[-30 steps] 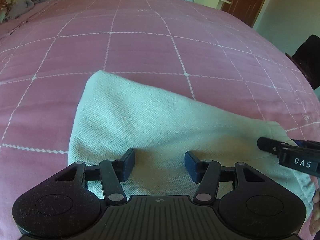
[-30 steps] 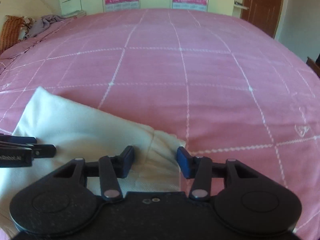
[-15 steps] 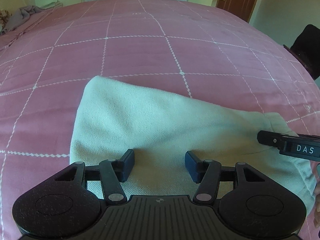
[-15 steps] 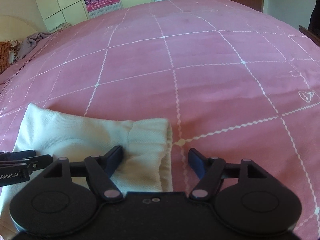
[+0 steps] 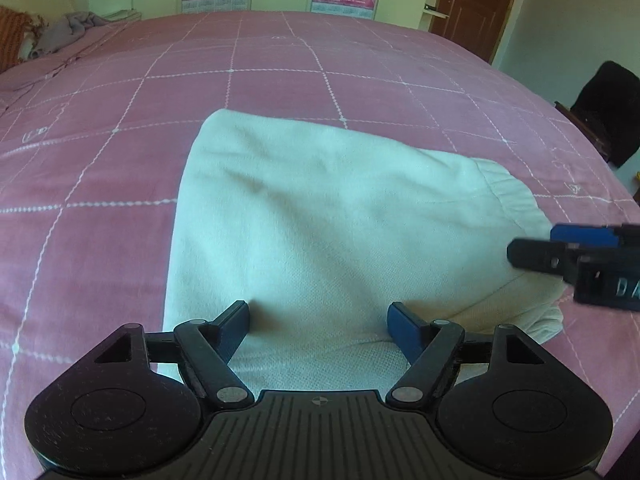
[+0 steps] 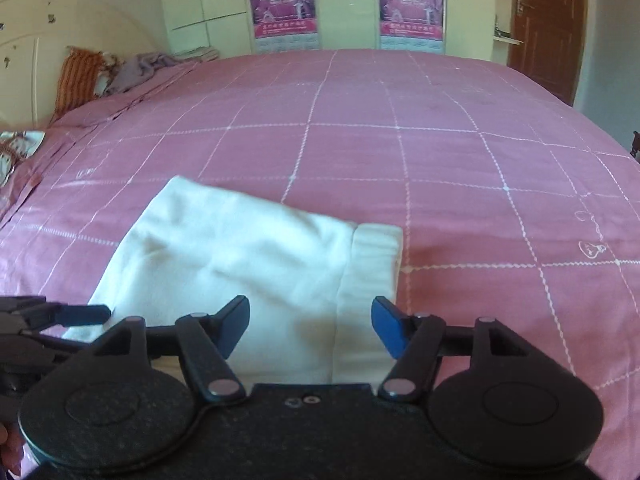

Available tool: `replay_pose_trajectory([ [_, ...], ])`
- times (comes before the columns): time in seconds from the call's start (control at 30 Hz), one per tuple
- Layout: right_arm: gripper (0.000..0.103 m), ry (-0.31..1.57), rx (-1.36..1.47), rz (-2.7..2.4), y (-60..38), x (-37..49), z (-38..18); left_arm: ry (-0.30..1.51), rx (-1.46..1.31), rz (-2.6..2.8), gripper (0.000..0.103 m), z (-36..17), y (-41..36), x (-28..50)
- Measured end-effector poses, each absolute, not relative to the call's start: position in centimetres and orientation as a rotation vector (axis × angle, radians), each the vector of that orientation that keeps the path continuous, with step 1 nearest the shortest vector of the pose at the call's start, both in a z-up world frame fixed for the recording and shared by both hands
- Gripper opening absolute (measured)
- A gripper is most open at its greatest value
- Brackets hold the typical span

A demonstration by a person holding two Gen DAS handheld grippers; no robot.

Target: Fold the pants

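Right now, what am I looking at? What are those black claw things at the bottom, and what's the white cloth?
Those are two hand-held grippers a person carries, no robot arm. Each picture comes from a camera on one gripper, looking along its fingers. The left gripper and right gripper both stand open, holding nothing. Each also shows at the edge of the other's view. The white cloth is the pants, folded, lying on a pink checked bedspread. Behind are two posters and a brown door.

Folded pants [image 5: 320, 216] on the bed [image 5: 280, 68], pillows [image 6: 76, 76] at its far left corner.
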State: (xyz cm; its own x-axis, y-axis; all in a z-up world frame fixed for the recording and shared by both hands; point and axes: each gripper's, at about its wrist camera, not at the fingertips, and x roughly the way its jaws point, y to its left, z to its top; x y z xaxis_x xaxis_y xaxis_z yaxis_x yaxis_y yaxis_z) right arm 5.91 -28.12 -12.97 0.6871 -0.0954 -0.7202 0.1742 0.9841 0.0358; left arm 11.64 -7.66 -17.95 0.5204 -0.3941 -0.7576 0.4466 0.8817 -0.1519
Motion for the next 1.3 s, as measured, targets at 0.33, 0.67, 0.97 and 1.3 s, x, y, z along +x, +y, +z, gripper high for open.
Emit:
replay_pose_trajectory([
  [0.33, 0.080, 0.881, 0.109, -0.200, -28.4, 4.0, -17.3, 0.848, 0.083, -0.494, 0.075, -19.3, -7.7, 10.3],
  [0.67, 0.081, 0.891, 0.316, -0.212, -30.8, 3.0, -15.7, 0.904, 0.040, -0.485, 0.087, -17.1, -6.8, 11.7],
  [0.97, 0.087, 0.886, 0.325, -0.229, -31.7, 2.9, -14.9, 0.925, 0.061, -0.459, 0.102, -16.7, -6.1, 12.9],
  [1.3, 0.088, 0.926, 0.394, -0.210, -33.3, 3.7, -16.0, 1.038, -0.111, -0.531, 0.103, -19.2, -3.9, 15.9],
])
